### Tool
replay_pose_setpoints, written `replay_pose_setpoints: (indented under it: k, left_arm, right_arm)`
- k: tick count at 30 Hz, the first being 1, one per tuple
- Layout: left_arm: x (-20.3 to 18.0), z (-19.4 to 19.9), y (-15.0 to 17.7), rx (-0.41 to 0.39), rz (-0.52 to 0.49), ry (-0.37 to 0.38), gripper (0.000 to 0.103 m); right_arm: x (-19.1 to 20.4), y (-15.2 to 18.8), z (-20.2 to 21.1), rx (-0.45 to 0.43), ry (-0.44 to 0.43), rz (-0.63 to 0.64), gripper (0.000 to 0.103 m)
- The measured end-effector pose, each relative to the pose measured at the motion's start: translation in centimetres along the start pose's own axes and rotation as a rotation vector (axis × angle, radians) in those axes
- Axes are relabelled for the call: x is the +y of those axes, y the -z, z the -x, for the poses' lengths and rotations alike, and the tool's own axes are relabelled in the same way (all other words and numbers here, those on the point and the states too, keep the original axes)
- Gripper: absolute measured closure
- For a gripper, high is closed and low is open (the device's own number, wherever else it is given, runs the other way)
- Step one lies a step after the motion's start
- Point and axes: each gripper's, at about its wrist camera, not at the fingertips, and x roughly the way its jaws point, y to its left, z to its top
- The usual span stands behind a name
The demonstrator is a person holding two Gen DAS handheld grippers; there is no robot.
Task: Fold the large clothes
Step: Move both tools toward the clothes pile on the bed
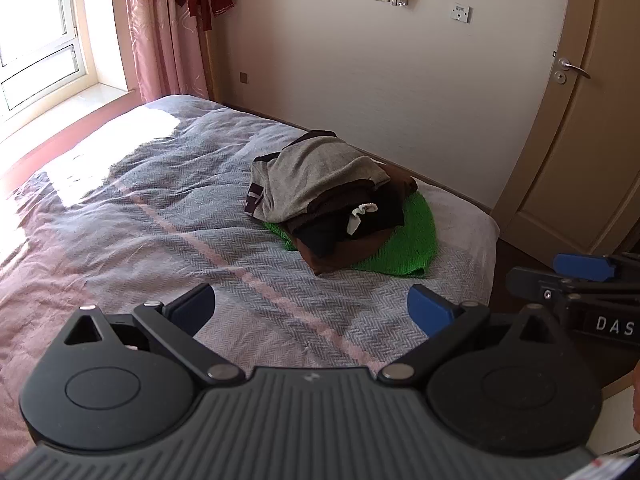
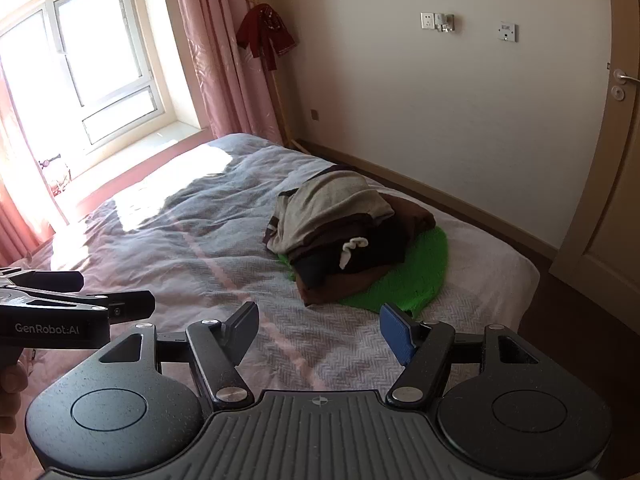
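A bed with a grey and pink herringbone cover fills most of both views. Its left and near parts lie bare, with sunlight from a window across the far left. The bed's right edge runs close beside a cream wall, and its near right corner ends short of a door.

A pile of folded clothes sits toward the bed's right side: a grey top uppermost, brown and black garments under it, a bright green knit at the bottom.

The left hand-held gripper hovers above the near bed, blue pads spread wide, holding nothing. The right hand-held gripper hovers level beside it, also spread wide and empty.
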Motion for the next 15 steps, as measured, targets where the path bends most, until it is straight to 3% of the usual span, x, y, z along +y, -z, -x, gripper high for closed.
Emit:
replay_pose_setpoints:
  k: [15]
  left_arm:
    - [0.7, -1.2, 0.2, 0.017, -0.009, 0.030, 0.002]
  right_arm:
    - [0.3, 0.6, -0.7, 0.026, 0.041, -0.039, 0.039]
